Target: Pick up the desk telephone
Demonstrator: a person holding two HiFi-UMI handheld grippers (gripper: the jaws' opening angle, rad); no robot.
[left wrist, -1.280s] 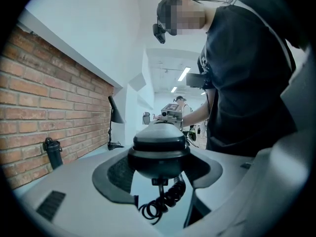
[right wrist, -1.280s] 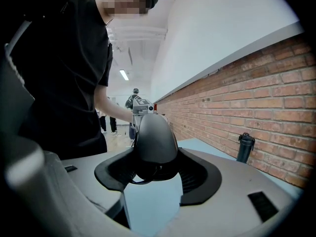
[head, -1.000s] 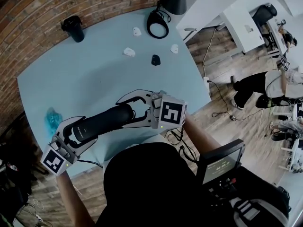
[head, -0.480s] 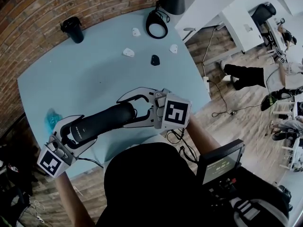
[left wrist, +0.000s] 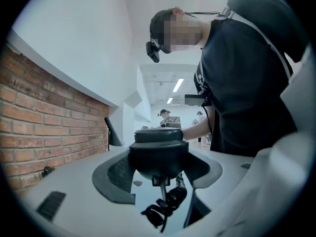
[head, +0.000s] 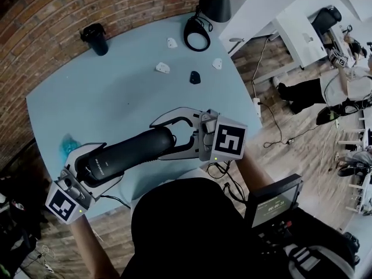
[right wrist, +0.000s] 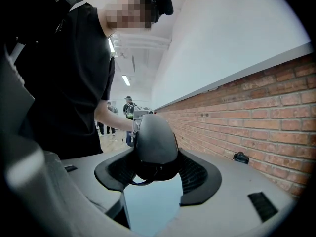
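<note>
The black telephone handset point(head: 125, 154) hangs level above the light blue table point(head: 122, 92), held at both ends. My left gripper point(head: 103, 164) is shut on its nearer, thicker end, and my right gripper point(head: 160, 138) is shut on the far end. In the left gripper view the handset's end point(left wrist: 158, 152) sits between the dark pads point(left wrist: 111, 177), with a coiled black cord point(left wrist: 165, 209) dangling below it. In the right gripper view the rounded handset end point(right wrist: 154, 142) fills the gap between the pads point(right wrist: 197, 177).
A black cup point(head: 96, 38) stands at the table's far left. A black lamp point(head: 216, 2) with a ring base point(head: 196, 38) is at the far edge. Small white pieces point(head: 163, 68), a small black object point(head: 195, 77) and a blue scrap point(head: 70, 142) lie on the table.
Both grippers have risen together with the handset held between them; it now sits higher above the table and looks larger in the head view.
</note>
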